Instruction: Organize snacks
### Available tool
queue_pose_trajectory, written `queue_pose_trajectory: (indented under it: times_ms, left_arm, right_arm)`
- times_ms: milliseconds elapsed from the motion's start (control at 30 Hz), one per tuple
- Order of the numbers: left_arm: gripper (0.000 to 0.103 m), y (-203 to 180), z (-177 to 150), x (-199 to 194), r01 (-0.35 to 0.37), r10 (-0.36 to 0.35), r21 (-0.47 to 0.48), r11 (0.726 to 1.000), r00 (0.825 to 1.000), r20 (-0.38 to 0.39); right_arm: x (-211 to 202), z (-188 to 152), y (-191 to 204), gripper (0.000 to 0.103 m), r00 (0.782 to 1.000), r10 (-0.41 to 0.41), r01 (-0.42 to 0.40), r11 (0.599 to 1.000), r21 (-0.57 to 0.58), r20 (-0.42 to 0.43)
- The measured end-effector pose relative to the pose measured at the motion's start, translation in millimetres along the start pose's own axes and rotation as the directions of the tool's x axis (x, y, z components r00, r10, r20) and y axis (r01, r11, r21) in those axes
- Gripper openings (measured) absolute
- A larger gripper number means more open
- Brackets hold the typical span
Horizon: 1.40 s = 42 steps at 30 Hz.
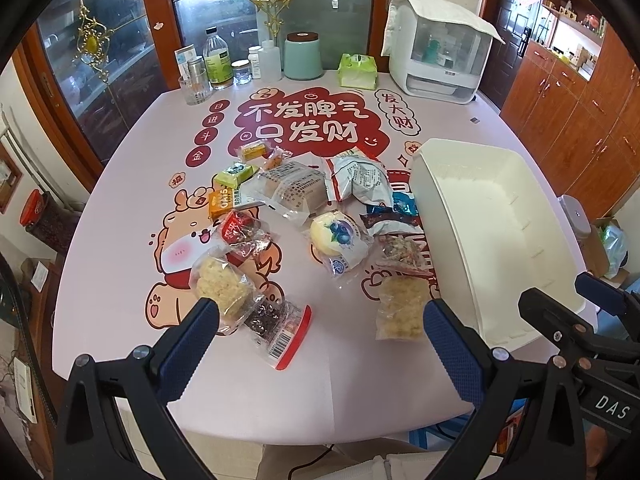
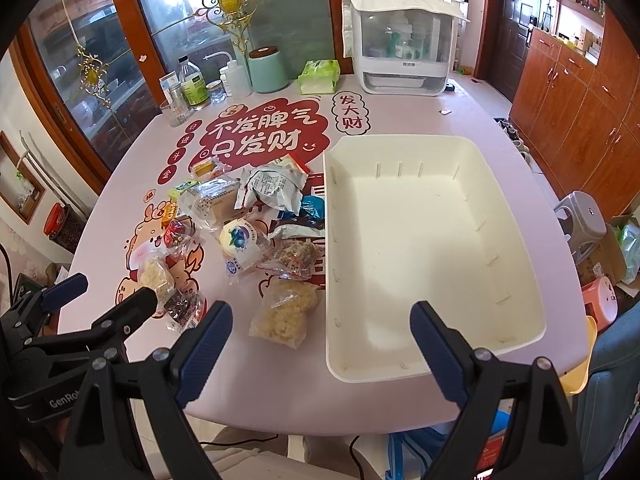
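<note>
Worktop: pink printed worktop (image 2: 280,380); I see bare margin along its near edge.
Bin: white rectangular plastic bin (image 2: 520,240), right side, nothing inside.
Snacks: heap of wrapped snack packets (image 1: 296,216), beside bin's left wall.
Left gripper (image 1: 322,312): jaws wide apart, holding nothing.
Right gripper (image 2: 322,320): jaws wide apart, holding nothing.

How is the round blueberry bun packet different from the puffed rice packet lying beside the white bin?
The blueberry bun packet holds one smooth round bun with a printed blue label; the puffed rice packet is plain and clear, showing lumpy yellow pieces. The rice packet lies nearer the table's front edge. Both are sealed and lie outside the white bin.
</note>
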<state>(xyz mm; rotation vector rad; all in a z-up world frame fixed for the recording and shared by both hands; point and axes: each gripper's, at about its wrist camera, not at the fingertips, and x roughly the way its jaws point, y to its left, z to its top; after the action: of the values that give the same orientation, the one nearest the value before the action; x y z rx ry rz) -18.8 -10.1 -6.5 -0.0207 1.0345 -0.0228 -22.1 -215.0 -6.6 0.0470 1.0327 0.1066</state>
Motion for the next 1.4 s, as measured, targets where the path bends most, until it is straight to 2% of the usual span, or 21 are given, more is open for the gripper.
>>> queue_pose_trajectory:
  times_ms: [200, 533, 767, 1000, 1200, 1300, 1400]
  left_arm:
    - [0.102, 4, 7, 2, -0.005, 0.005, 0.001, 1.000, 1.000, 0.001]
    - [0.102, 30, 25, 1, 0.016, -0.016, 0.011, 1.000, 0.999, 0.030]
    - [0.102, 78, 51, 4, 0.047, -0.047, 0.008, 0.999, 0.998, 0.043]
    - [0.102, 135, 66, 17, 0.013, -0.015, 0.035, 0.999, 0.998, 0.055]
    - [0.102, 170, 65, 44, 0.021, -0.022, 0.078, 0.997, 1.000, 0.001]
    - [0.102, 177, 59, 63, 0.068, -0.062, 0.111, 0.991, 0.996, -0.056]
    - [0.102, 177, 48, 85, 0.105, -0.091, 0.121, 0.987, 0.989, -0.117]
  right_arm:
    - [1, 1, 1, 0.091, 1.000, 0.000, 0.000, 1.000, 0.000, -0.001]
    - [5, 19, 29, 0.091, 1.000, -0.024, 0.024, 1.000, -0.003, -0.001]
    - [5, 29, 55, 0.091, 0.999, -0.045, 0.045, 0.998, 0.033, 0.008]
    - [21, 36, 94, 0.087, 0.999, -0.010, 0.011, 0.999, 0.036, -0.034]
    - [46, 34, 123, 0.085, 0.992, 0.063, -0.062, 0.998, 0.010, -0.109]
    - [62, 31, 139, 0.085, 0.985, 0.100, -0.107, 0.993, -0.046, -0.138]
    - [79, 22, 154, 0.085, 0.984, 0.091, -0.110, 0.986, -0.126, -0.151]
